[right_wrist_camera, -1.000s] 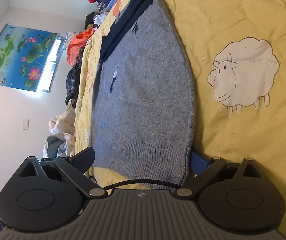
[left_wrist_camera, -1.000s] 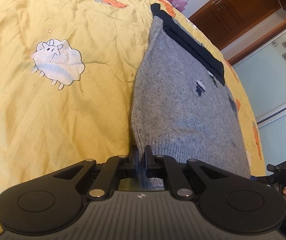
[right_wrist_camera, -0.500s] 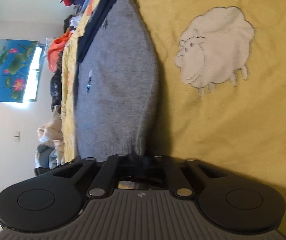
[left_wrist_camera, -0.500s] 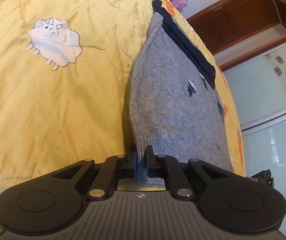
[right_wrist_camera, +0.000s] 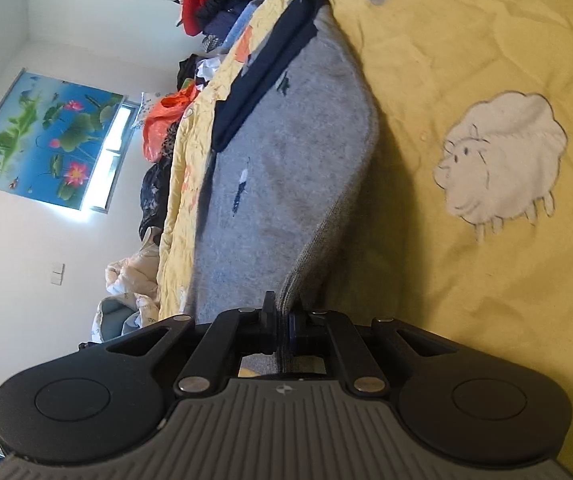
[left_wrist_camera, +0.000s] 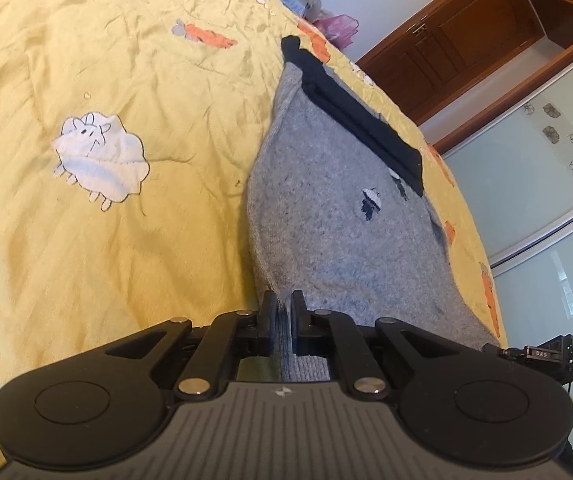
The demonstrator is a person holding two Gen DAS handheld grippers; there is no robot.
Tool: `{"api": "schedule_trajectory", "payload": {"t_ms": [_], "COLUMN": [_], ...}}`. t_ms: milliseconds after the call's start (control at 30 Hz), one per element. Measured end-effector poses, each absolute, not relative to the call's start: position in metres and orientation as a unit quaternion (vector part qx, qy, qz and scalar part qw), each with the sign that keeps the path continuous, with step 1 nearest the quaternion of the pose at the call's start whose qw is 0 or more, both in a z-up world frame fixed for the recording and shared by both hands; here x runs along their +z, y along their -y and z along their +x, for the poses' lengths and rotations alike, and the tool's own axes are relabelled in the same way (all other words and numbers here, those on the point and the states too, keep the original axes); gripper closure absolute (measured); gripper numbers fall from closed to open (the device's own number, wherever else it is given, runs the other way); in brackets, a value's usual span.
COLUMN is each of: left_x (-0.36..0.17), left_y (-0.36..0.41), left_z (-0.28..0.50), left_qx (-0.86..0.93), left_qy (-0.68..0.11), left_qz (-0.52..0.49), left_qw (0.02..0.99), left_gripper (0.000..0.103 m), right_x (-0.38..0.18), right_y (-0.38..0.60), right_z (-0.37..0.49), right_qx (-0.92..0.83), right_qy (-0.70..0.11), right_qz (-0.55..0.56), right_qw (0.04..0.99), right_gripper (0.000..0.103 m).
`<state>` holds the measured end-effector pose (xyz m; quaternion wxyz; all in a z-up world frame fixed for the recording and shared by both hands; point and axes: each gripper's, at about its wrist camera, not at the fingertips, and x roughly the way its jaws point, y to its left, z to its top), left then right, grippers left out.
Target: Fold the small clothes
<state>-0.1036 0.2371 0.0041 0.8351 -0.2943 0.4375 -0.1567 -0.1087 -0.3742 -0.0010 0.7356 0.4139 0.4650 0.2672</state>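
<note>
Since a second ago the right gripper [right_wrist_camera: 281,320] has gone from wide open to pinched shut on the grey sweater [left_wrist_camera: 334,220] hem; the left gripper [left_wrist_camera: 282,320] keeps its fingers closed on the hem's other corner. Both near corners are lifted slightly, so the fold seems only begun. Beyond them the sweater lies flat on the yellow quilt [left_wrist_camera: 106,260] of the bed, its dark collar [left_wrist_camera: 366,128] at the far end, so carrying the hem to it remains.

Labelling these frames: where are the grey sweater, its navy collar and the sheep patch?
grey sweater [left_wrist_camera: 338,240], left wrist view, middle of knit body.
navy collar [left_wrist_camera: 366,128], left wrist view, mid-band.
sheep patch [right_wrist_camera: 502,160], right wrist view, woolly body.
</note>
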Motion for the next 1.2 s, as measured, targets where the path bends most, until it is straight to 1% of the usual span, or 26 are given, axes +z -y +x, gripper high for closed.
{"api": "schedule_trajectory", "payload": {"t_ms": [300,633,733,867,1000,1067,1100,1133,1167,1200], "left_x": [0.008,-0.016,-0.020,-0.022,-0.023,-0.023,-0.022,-0.022,-0.023,-0.023], "left_y": [-0.233,-0.233,-0.235,-0.235,-0.230,-0.224,-0.221,-0.219,-0.217,-0.217], "left_z": [-0.100,-0.097,-0.096,-0.093,-0.091,-0.093,-0.094,-0.094,-0.093,-0.094], "left_qx": [-0.166,-0.157,-0.163,-0.178,-0.186,-0.192,-0.191,-0.185,-0.180,-0.179], "left_qy": [-0.431,-0.478,-0.481,-0.476,-0.470,-0.467,-0.467,-0.471,-0.475,-0.474], "left_qz": [-0.291,-0.299,-0.310,-0.331,-0.337,-0.328,-0.322,-0.315,-0.307,-0.307], "left_qw": [0.838,0.811,0.804,0.795,0.794,0.798,0.801,0.803,0.805,0.806], "left_gripper": [0.096,0.096,0.093,0.081,0.079,0.081,0.084,0.093,0.097,0.097], "right_x": [0.039,0.031,0.029,0.027,0.025,0.021,0.019,0.017,0.015,0.013], "right_y": [0.369,0.365,0.366,0.364,0.363,0.365,0.367,0.368,0.368,0.368], "right_z": [-0.098,-0.094,-0.095,-0.095,-0.095,-0.095,-0.096,-0.096,-0.096,-0.097], "right_qx": [0.315,0.319,0.315,0.315,0.313,0.309,0.305,0.300,0.297,0.293], "right_qy": [-0.421,-0.435,-0.438,-0.442,-0.445,-0.449,-0.450,-0.454,-0.457,-0.459], "right_qz": [0.404,0.405,0.409,0.409,0.410,0.415,0.416,0.417,0.417,0.416], "right_qw": [0.748,0.738,0.736,0.734,0.732,0.729,0.729,0.728,0.727,0.729], "right_gripper": [0.089,0.088,0.087,0.086,0.084,0.084,0.083,0.082,0.081,0.081]}}
